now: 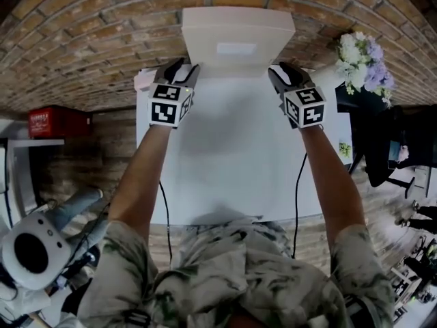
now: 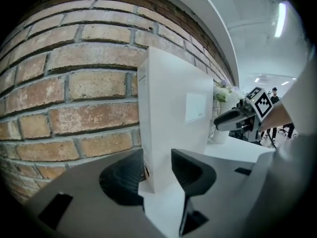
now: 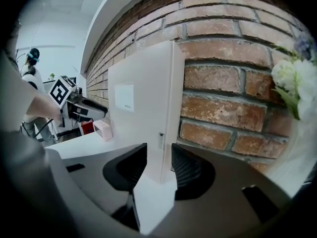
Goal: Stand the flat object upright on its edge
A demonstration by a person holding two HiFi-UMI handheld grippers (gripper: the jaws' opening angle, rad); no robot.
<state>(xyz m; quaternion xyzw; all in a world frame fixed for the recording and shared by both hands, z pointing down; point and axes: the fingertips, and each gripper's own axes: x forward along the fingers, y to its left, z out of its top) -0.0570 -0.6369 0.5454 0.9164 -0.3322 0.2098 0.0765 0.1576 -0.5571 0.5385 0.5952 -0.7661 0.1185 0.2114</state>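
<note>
A flat white box (image 1: 237, 36) with a small label stands upright on its edge at the back of the white table (image 1: 239, 162), against the brick wall. My left gripper (image 1: 187, 72) is at its lower left corner and my right gripper (image 1: 276, 72) at its lower right corner. In the left gripper view the box (image 2: 173, 118) rises just past the open jaws of the left gripper (image 2: 157, 170). In the right gripper view the box's thin edge (image 3: 166, 113) stands between the pads of the right gripper (image 3: 158, 165), with a gap on the left pad's side. Neither gripper presses on it.
A vase of white and purple flowers (image 1: 362, 60) stands at the table's back right, close to the right gripper. A small pink object (image 3: 103, 129) lies at the back left. A red box (image 1: 58, 121) sits off the table to the left. Cables hang over the front edge.
</note>
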